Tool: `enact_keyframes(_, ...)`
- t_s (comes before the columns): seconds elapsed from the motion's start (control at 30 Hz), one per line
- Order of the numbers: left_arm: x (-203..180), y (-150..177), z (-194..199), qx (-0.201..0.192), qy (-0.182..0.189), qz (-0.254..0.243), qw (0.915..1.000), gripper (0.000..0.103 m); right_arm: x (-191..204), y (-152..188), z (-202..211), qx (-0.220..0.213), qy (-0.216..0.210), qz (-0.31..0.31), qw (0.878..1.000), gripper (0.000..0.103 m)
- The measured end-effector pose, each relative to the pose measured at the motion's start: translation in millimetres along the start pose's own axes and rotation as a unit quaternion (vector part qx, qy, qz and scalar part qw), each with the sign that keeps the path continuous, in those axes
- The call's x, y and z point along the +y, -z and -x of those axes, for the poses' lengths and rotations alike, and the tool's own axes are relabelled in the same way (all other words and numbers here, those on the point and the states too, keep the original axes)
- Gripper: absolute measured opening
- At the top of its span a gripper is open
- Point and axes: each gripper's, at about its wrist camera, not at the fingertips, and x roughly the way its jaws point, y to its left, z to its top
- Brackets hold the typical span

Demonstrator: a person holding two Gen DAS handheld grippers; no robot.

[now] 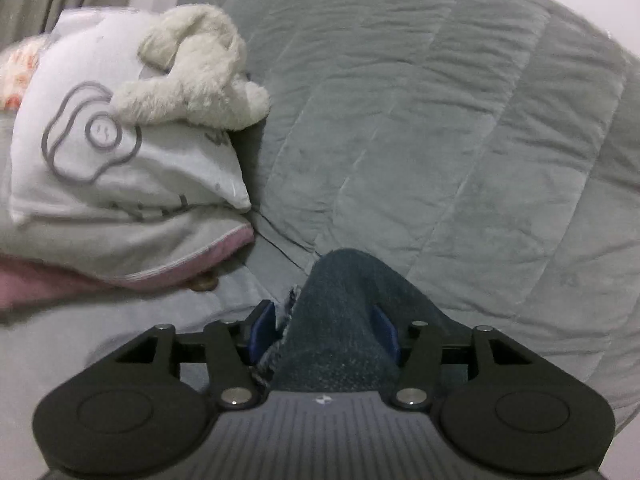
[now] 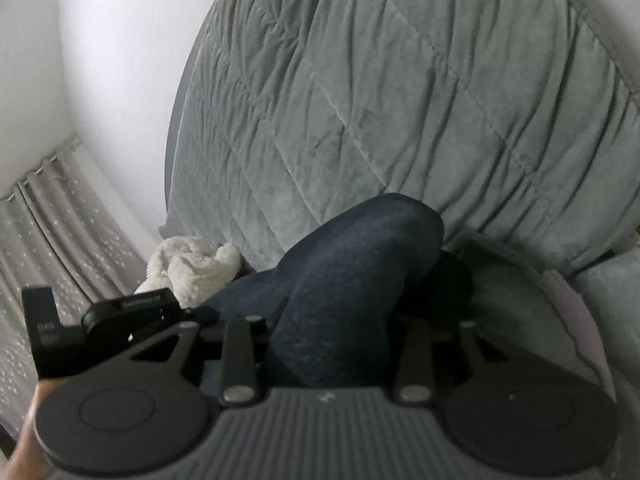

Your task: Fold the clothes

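Observation:
Dark blue jeans bulge up between the blue pads of my left gripper, which is shut on a fold of the denim with a frayed edge at its left. In the right wrist view the same jeans rise in a thick fold out of my right gripper, which is shut on them; its fingertips are hidden under the cloth. The left gripper shows at that view's left edge, close beside the right one. Both hold the jeans above a grey bed.
A grey quilted duvet is bunched up behind the jeans. A white pillow with a grey drawing lies on the left, with a cream plush toy on it and a grey-pink pillow under it. Grey curtains hang at the left.

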Motion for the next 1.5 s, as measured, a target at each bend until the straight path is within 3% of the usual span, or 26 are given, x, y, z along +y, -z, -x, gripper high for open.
enact_keyframes(0.13, -9, -1, -6, -0.012, 0.014, -0.001, 0.9998, 0.043, -8, -5, 9, -0.010, -0.017, -0.042, 0.999, 0.032)
enact_keyframes(0.2, -12, -7, -5, -0.021, 0.030, -0.003, 0.9993, 0.029, -6, -7, 16, -0.022, -0.025, -0.037, 0.999, 0.031)
enact_keyframes(0.3, -15, -22, -13, -0.037, 0.058, -0.006, 0.9976, 0.027, -2, -10, 15, -0.048, -0.031, -0.024, 0.998, 0.030)
enact_keyframes(0.37, -15, -23, -17, -0.029, 0.055, -0.010, 0.9980, 0.027, 5, -9, 21, -0.078, -0.034, -0.005, 0.996, 0.030)
enact_keyframes(0.47, -5, -20, -23, -0.016, 0.037, 0.008, 0.9991, 0.038, 4, -4, 19, -0.094, -0.011, 0.008, 0.996, 0.035)
enact_keyframes(0.57, 11, -17, -11, -0.050, 0.002, 0.044, 0.9978, 0.073, -4, -5, 2, -0.037, 0.027, 0.031, 0.998, 0.052)
enact_keyframes(0.6, 16, -16, -7, -0.062, -0.010, 0.055, 0.9965, 0.079, -6, -7, 3, -0.031, 0.028, 0.037, 0.998, 0.055)
enact_keyframes(0.7, 29, -20, 8, -0.082, -0.037, 0.082, 0.9925, 0.081, -12, -21, 14, -0.021, 0.029, 0.037, 0.999, 0.074)
enact_keyframes(0.73, 24, -20, 16, -0.093, -0.037, 0.067, 0.9927, 0.081, -14, -27, 25, -0.044, 0.038, 0.034, 0.998, 0.082)
enact_keyframes(0.87, -14, -12, 54, -0.143, -0.009, -0.029, 0.9893, 0.082, -11, -43, 56, -0.127, 0.064, 0.037, 0.989, 0.090)
enact_keyframes(0.97, -60, 6, 65, -0.156, 0.018, -0.112, 0.9813, 0.083, -7, -43, 59, -0.149, 0.015, 0.012, 0.989, 0.095)
enact_keyframes(1.07, -90, 17, 49, -0.126, 0.030, -0.159, 0.9787, 0.084, -3, -35, 43, -0.120, -0.026, 0.001, 0.992, 0.094)
enact_keyframes(1.1, -97, 21, 38, -0.105, 0.007, -0.175, 0.9789, 0.084, -3, -31, 38, -0.115, -0.025, -0.002, 0.993, 0.094)
enact_keyframes(1.17, -102, 29, 13, -0.065, -0.076, -0.211, 0.9723, 0.084, -3, -23, 23, -0.086, -0.013, 0.003, 0.996, 0.093)
enact_keyframes(1.23, -87, 36, -2, -0.039, -0.091, -0.200, 0.9747, 0.087, 3, -11, -2, -0.018, 0.025, 0.052, 0.998, 0.093)
enact_keyframes(1.27, -79, 39, -8, -0.026, -0.096, -0.193, 0.9760, 0.087, 4, -6, -8, -0.007, 0.035, 0.071, 0.997, 0.095)
enact_keyframes(1.37, -66, 42, -13, -0.022, -0.074, -0.161, 0.9839, 0.091, 4, 0, -19, 0.020, 0.048, 0.092, 0.994, 0.096)
enact_keyframes(1.5, -66, 40, -16, -0.020, -0.068, -0.159, 0.9848, 0.093, 2, -1, -24, 0.028, 0.046, 0.096, 0.994, 0.096)
